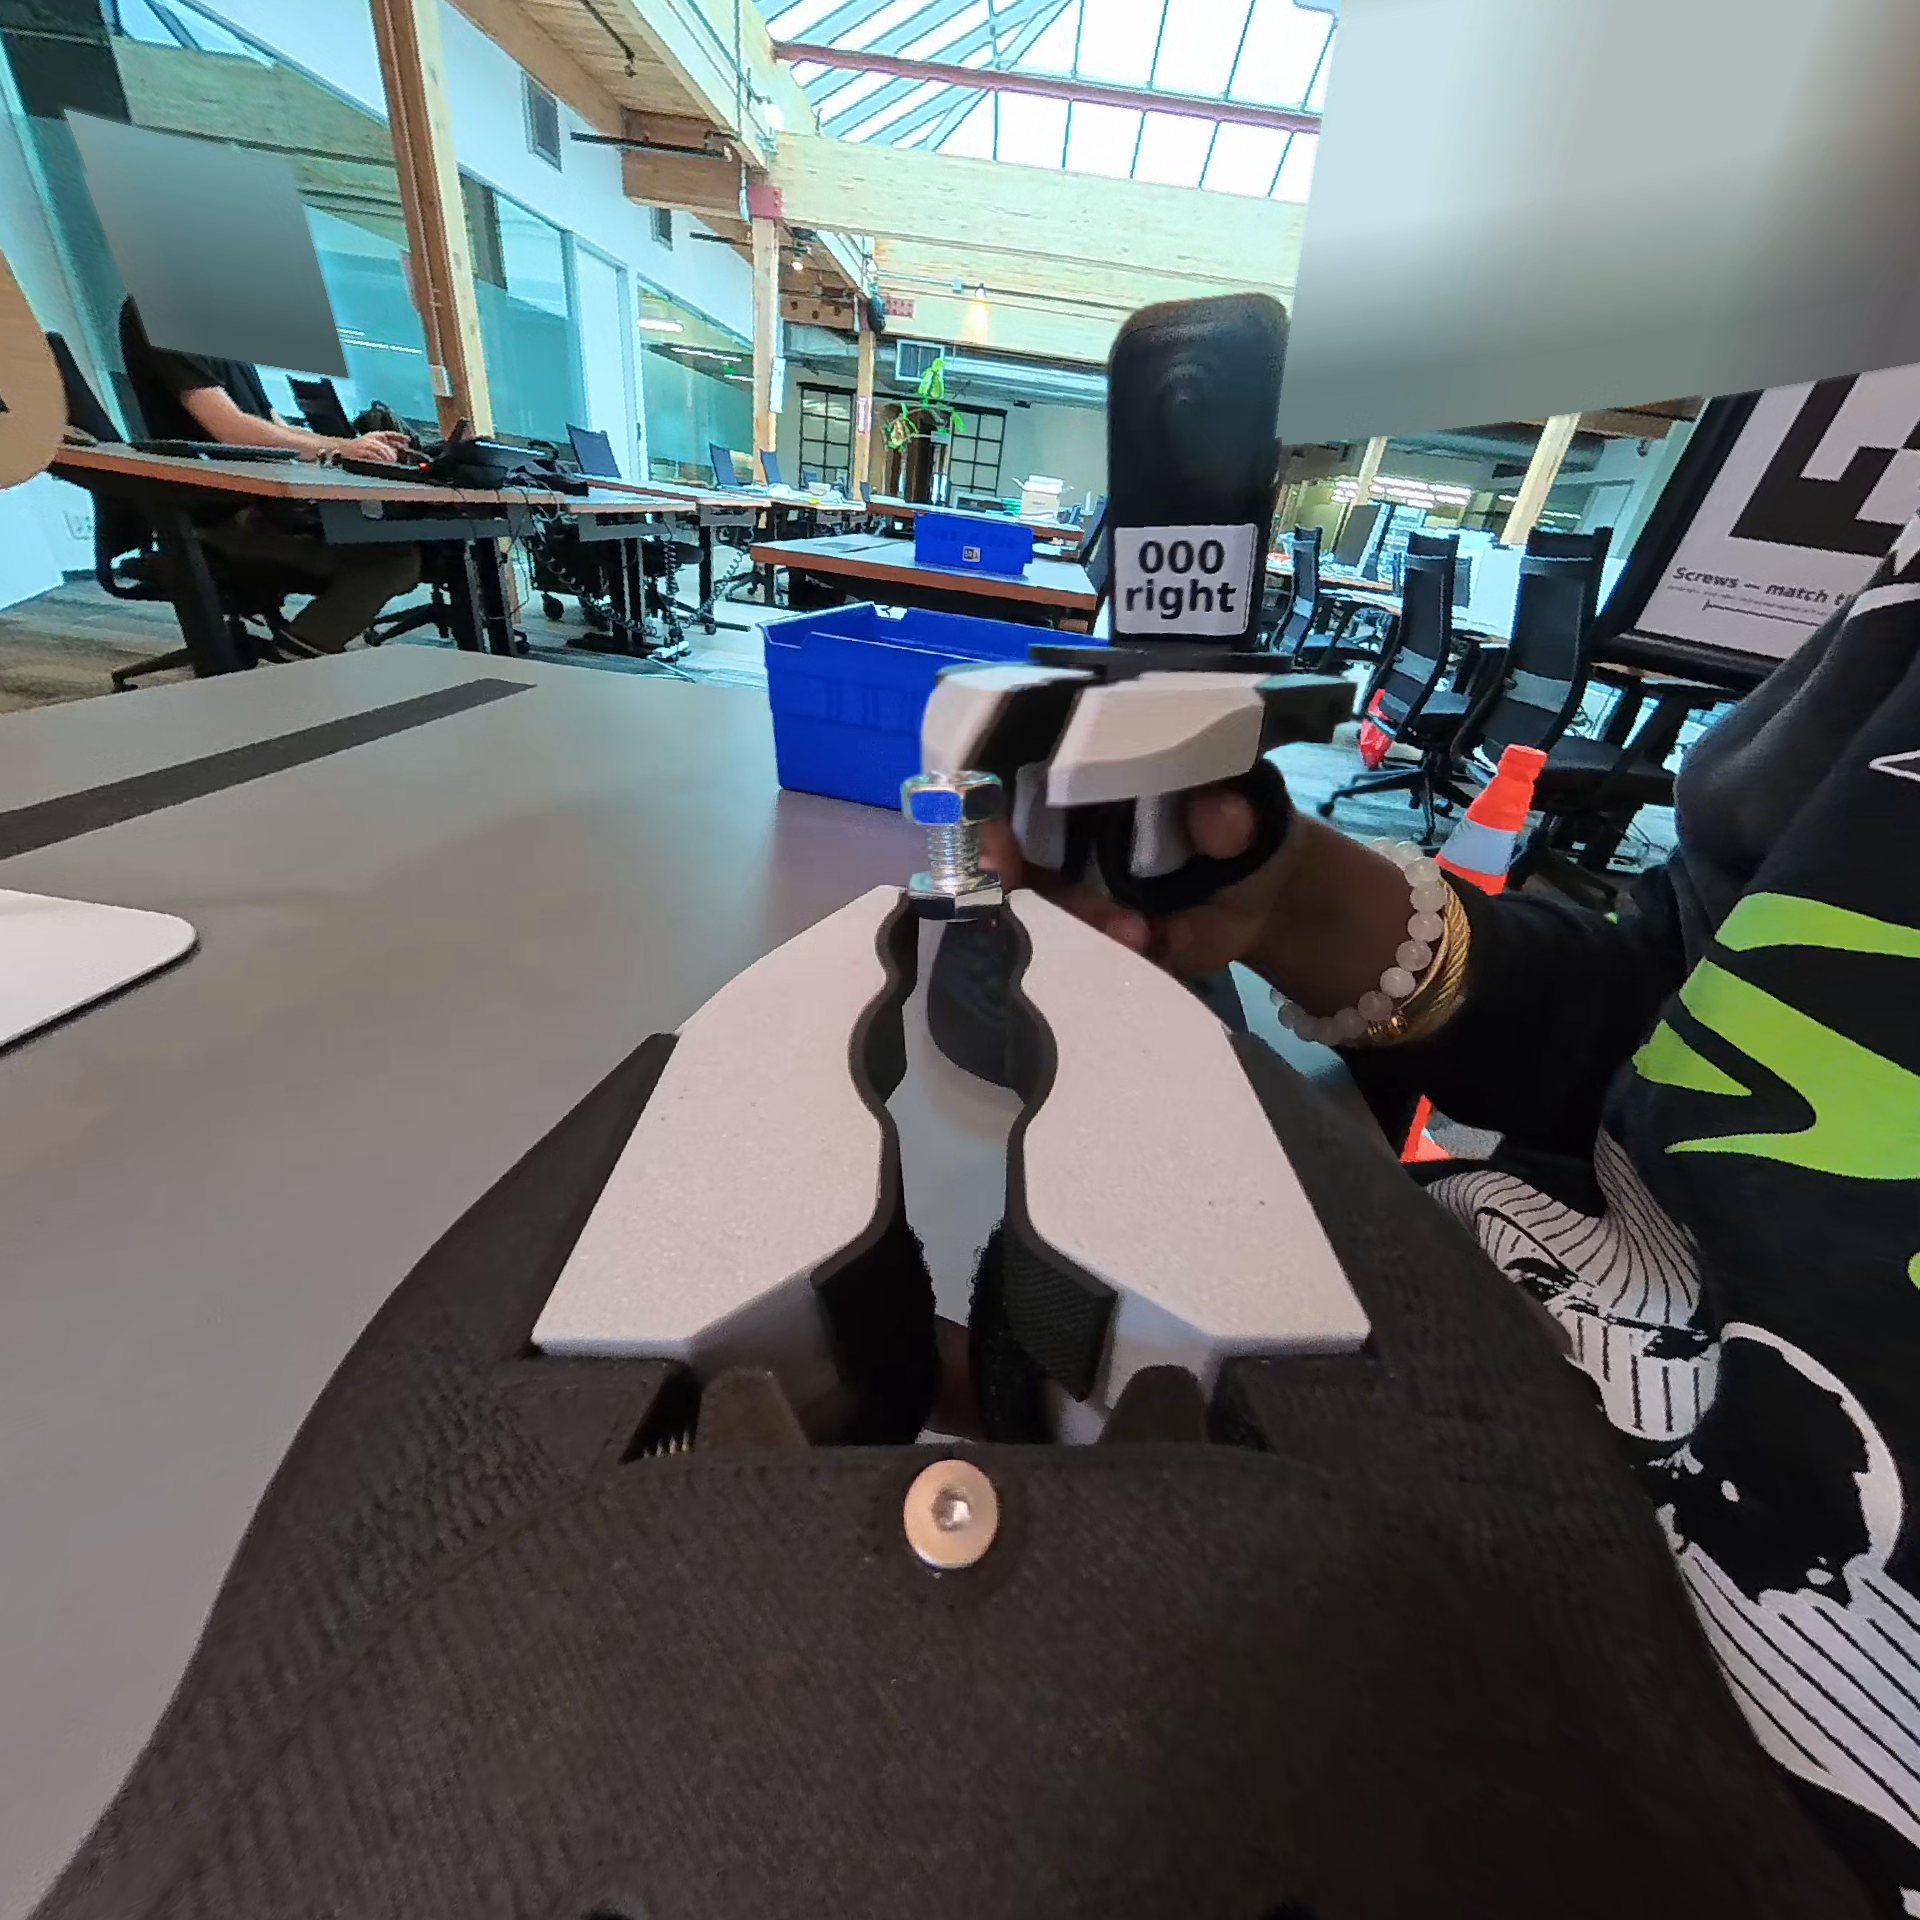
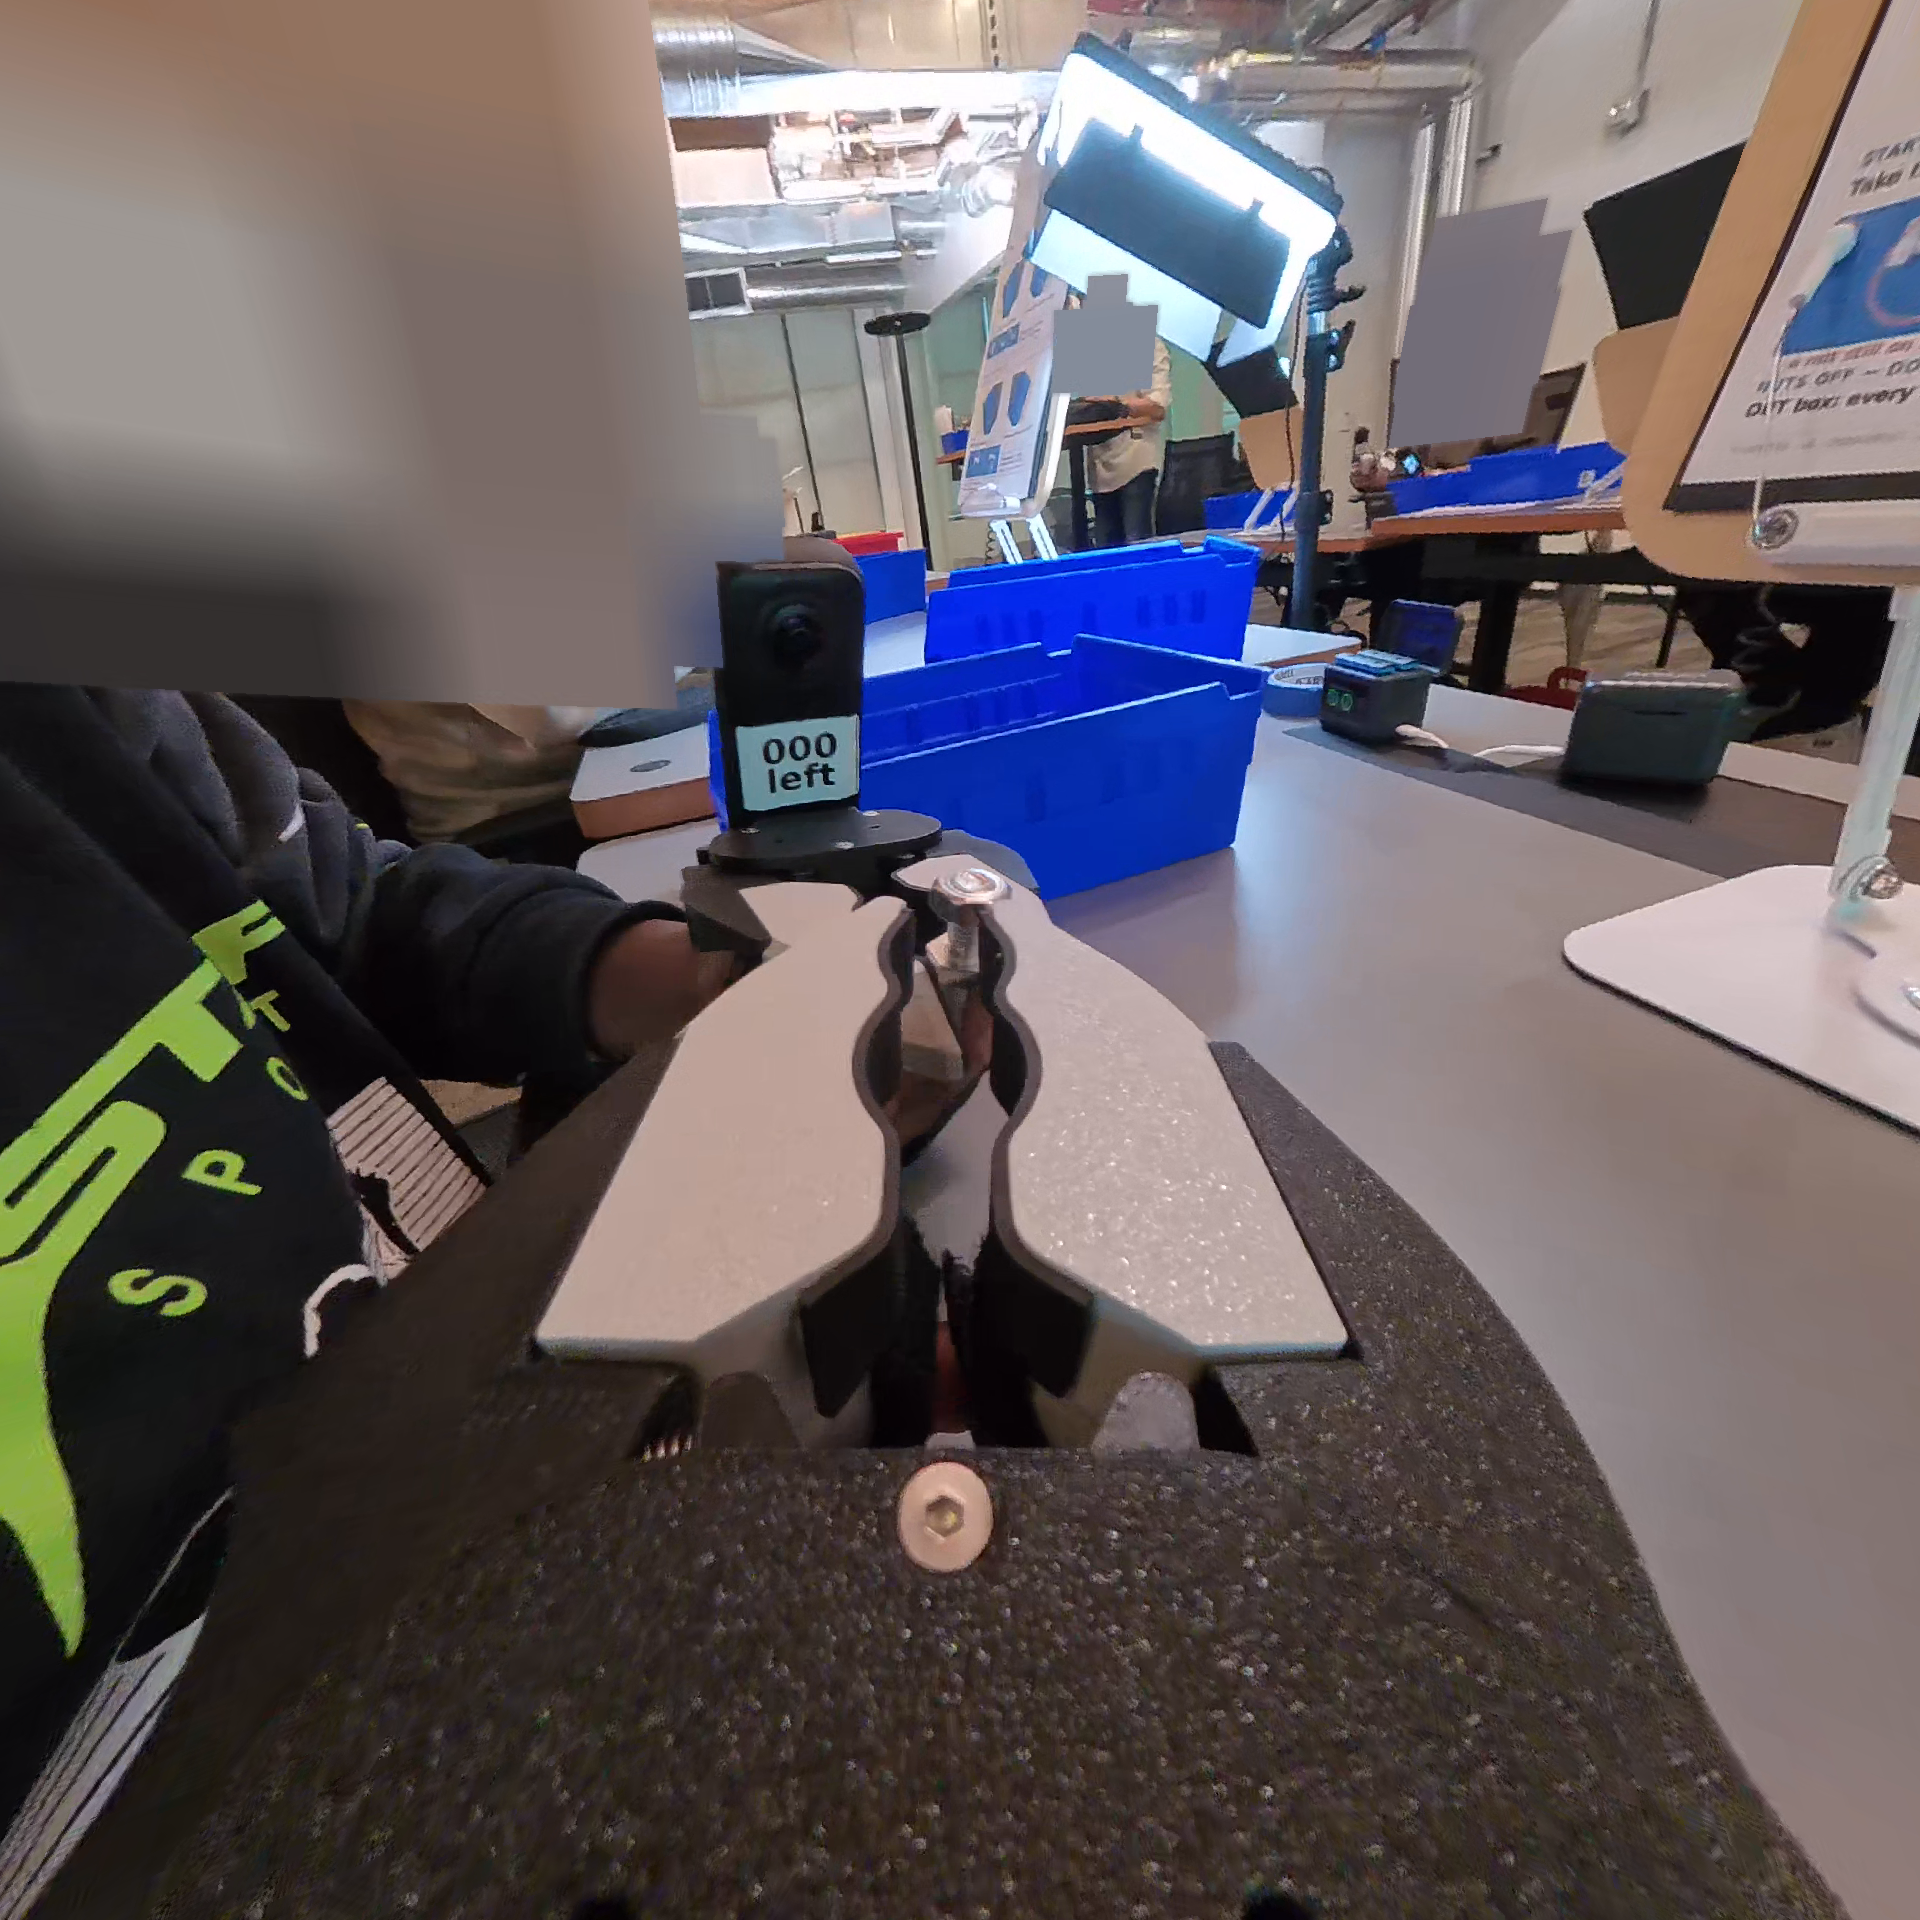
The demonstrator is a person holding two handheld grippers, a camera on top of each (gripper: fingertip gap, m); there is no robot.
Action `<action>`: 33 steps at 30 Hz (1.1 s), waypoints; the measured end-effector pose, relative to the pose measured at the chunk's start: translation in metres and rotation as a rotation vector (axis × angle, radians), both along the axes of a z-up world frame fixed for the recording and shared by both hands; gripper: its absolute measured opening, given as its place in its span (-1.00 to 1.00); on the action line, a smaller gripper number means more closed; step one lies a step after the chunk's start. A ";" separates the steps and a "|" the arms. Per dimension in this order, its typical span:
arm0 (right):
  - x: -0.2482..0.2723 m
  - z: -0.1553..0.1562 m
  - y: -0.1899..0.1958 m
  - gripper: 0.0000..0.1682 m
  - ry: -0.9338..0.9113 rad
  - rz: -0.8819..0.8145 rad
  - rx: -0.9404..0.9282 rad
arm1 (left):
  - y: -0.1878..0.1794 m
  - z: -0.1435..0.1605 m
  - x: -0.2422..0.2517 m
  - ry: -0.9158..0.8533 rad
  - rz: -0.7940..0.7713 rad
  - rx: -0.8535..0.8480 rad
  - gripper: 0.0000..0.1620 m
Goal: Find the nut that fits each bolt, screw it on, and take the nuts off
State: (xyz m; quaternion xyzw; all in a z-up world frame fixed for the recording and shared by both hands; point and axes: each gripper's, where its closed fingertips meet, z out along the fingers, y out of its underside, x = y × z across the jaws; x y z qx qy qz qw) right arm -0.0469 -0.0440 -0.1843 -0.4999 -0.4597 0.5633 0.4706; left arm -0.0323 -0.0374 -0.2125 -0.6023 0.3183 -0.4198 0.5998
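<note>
left tongs (image 1: pixel 953 904) clamping the nut (image 1: pixel 954 896) at their tips | right tongs (image 2: pixel 961 914) gripping the bolt (image 1: pixel 951 821) head right above | risk: bolt tilting, cross-threading or slipping out mid-twist

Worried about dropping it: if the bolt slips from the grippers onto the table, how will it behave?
Shiny metal bolt: probably stiff, heavy for its size, slippery in the left gripper. On the smooth table it would likely roll in an arc.

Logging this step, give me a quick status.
Left gripper shut on bolt head. Right gripper shut on nut, partway along thread. Nothing blocking.
</note>
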 end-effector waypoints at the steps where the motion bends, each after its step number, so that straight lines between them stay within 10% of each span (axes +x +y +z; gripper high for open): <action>1: 0.001 0.002 0.001 -0.87 0.009 0.000 -0.007 | 0.000 0.000 0.000 0.000 0.000 -0.002 -0.82; 12: -0.021 -0.004 -0.007 -0.53 -0.015 0.047 -0.027 | -0.003 -0.002 0.004 0.014 -0.023 0.001 -0.82; 33: -0.013 -0.001 -0.005 -0.83 0.012 0.030 -0.008 | -0.008 0.001 0.006 0.007 -0.046 0.021 -0.83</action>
